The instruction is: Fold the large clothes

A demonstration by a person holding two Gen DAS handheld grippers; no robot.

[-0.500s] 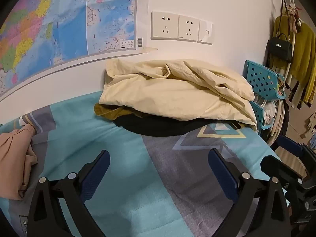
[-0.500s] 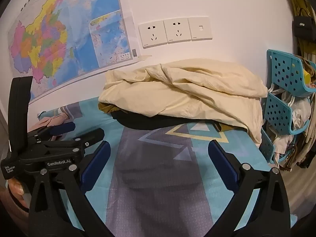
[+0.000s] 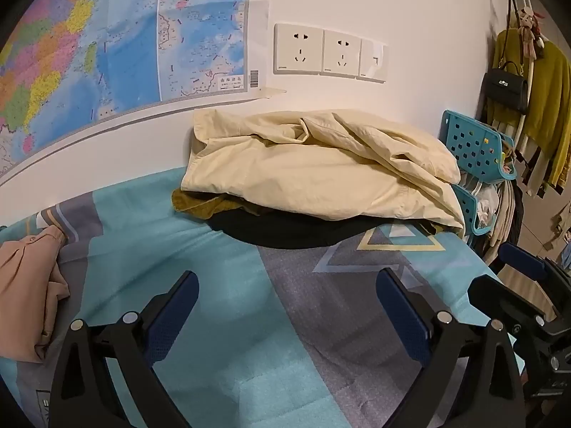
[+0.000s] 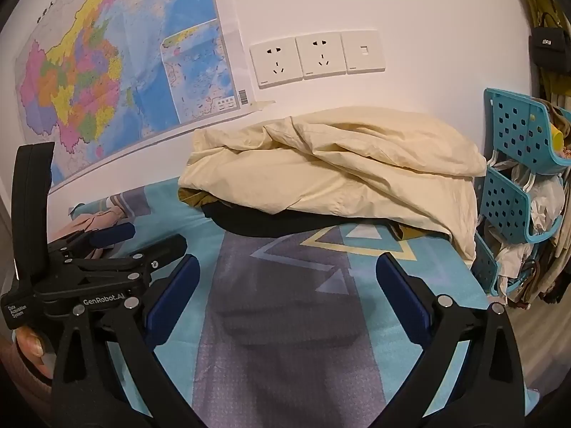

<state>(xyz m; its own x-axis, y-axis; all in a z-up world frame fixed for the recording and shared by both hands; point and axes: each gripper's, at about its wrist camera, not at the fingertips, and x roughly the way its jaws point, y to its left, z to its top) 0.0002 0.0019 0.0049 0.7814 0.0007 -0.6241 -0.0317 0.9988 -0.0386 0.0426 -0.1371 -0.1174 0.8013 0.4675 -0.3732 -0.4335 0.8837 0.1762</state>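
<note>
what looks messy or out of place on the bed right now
The cream garment lies crumpled in a heap against the wall, on top of a black one and an olive one. A pink garment is bunched at the bed's left edge. Nothing is folded yet.

A bed (image 3: 221, 306) with a teal and grey geometric-patterned sheet stands against the wall. At its far edge by the wall lies a black garment (image 3: 285, 230) and an olive one (image 3: 200, 207), a rumpled cream garment (image 3: 314, 171) heaped over them. A peach garment (image 3: 25, 285) lies crumpled near the left edge.

Two wall sockets (image 3: 323, 51), one map (image 3: 107, 46), two blue baskets (image 4: 517, 164)
</note>
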